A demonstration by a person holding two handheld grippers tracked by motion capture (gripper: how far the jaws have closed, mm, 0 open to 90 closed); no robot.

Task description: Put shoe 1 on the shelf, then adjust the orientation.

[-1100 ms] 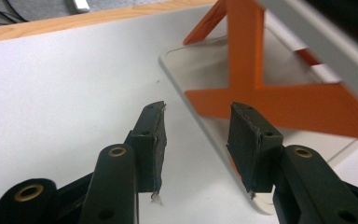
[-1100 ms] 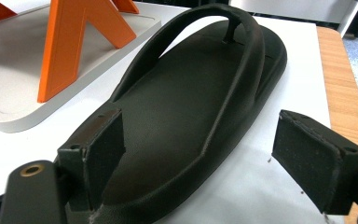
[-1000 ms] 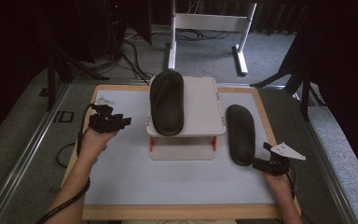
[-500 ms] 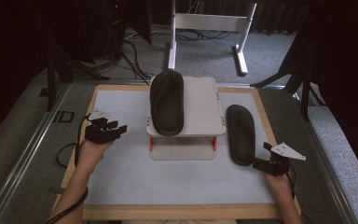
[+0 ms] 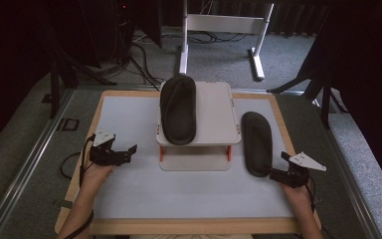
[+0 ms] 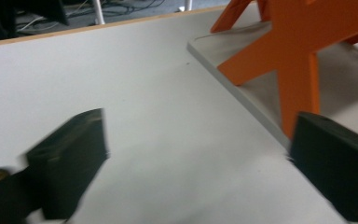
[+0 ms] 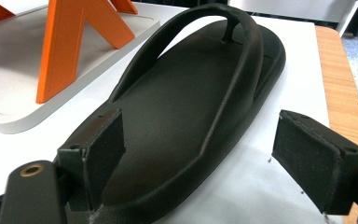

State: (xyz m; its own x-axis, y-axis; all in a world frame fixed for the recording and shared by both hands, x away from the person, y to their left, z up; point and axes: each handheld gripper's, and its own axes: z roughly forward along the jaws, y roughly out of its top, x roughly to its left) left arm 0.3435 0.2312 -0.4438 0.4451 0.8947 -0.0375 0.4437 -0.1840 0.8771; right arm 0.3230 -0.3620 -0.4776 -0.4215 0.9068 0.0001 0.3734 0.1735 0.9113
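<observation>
Tongs on the left [image 5: 129, 149] have just been opening and now stand spread over bare white table [image 5: 129, 199], nothing between them. Right tongs [image 5: 277, 174], also spread, sit at the heel of the black rubber flip-flop [image 5: 256, 142] beside the white orange-legged stand [image 5: 214, 119] bearing its twin [image 5: 178, 110], likely next to be lifted. No writing is legible.

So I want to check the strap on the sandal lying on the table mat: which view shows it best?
The right gripper view: the sandal lies close up between the open claw's jaws, its strap arching over the footbed. The high view shows that sandal whole but small and dark, strap hard to make out. The left gripper view looks at the mat and rack instead.
</observation>
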